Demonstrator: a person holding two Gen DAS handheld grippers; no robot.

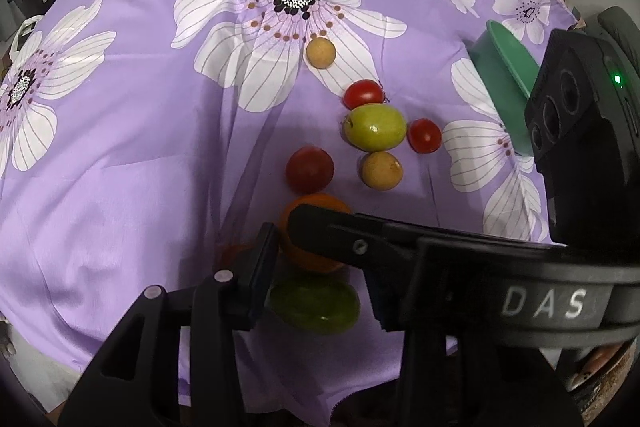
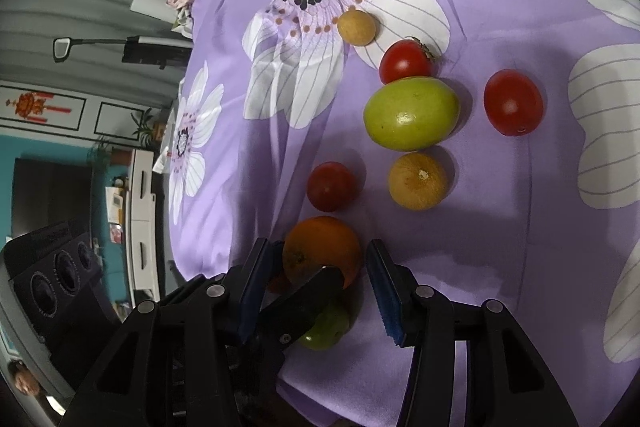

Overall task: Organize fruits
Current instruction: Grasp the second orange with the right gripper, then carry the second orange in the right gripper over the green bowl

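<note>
Fruits lie on a purple flowered cloth (image 1: 120, 147). An orange (image 1: 310, 203) (image 2: 320, 243) lies nearest, with a green fruit (image 1: 316, 303) (image 2: 326, 327) just in front of it. My left gripper (image 1: 320, 275) is open around the green fruit, its right finger hidden by the other gripper. My right gripper (image 2: 316, 287) is open around the orange; one of its fingers (image 1: 320, 231) crosses the left wrist view. Further off lie a second green fruit (image 1: 376, 127) (image 2: 412, 113), three red tomatoes (image 1: 310, 169) (image 1: 363, 94) (image 1: 425, 135) and two tan round fruits (image 1: 381, 170) (image 1: 321, 53).
A green bowl (image 1: 508, 83) stands tilted at the right, beside the right gripper's camera body (image 1: 580, 131). The cloth's near edge (image 1: 280, 399) hangs over the table front. In the right wrist view the room with cupboards (image 2: 140, 219) lies to the left.
</note>
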